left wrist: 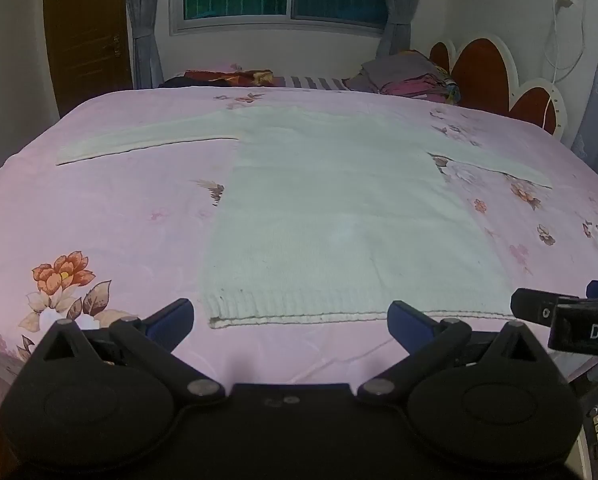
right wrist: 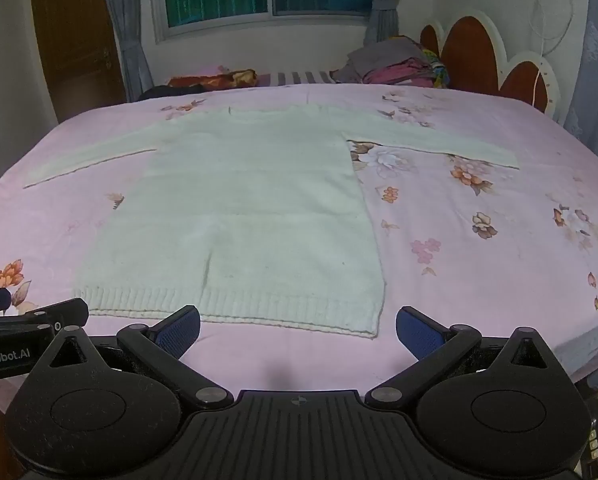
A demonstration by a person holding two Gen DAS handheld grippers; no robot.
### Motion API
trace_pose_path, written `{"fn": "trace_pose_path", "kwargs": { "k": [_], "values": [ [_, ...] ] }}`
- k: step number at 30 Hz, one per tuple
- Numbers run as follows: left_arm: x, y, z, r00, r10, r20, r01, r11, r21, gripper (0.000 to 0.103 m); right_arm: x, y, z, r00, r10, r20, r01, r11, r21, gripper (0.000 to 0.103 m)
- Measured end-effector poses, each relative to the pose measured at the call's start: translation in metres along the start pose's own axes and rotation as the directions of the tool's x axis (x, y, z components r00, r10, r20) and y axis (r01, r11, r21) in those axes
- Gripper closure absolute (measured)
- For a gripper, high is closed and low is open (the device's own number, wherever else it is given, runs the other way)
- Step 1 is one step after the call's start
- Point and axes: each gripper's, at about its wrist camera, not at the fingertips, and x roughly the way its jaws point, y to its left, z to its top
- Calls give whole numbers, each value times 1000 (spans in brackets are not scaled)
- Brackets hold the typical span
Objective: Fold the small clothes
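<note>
Sweater (left wrist: 331,208), white knit, lies flat and unfolded on the pink floral bedspread (left wrist: 111,216), both sleeves stretched out sideways, ribbed hem nearest the cameras. Left gripper (left wrist: 291,322) hovers above the near edge of the bed with its jaws spread wide, nothing between them; the hem lies just beyond its blue pads (left wrist: 171,318). Right gripper (right wrist: 298,328) is likewise spread wide and empty, positioned before the hem's right corner. Each gripper appears at the edge of the other's view. Folded clothes pile (right wrist: 391,64) sits at the far side near the scalloped headboard (right wrist: 483,56), well apart from the sweater.
</note>
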Motion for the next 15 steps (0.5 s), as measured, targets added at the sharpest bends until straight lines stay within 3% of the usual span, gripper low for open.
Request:
{"fn": "trace_pose_path", "kwargs": {
  "k": [15],
  "values": [
    [-6,-5,-2,1000,10,9,-10,1000,5,0,-6,-1,2,1000,3,7,-3,1000,-2,0]
  ]
}}
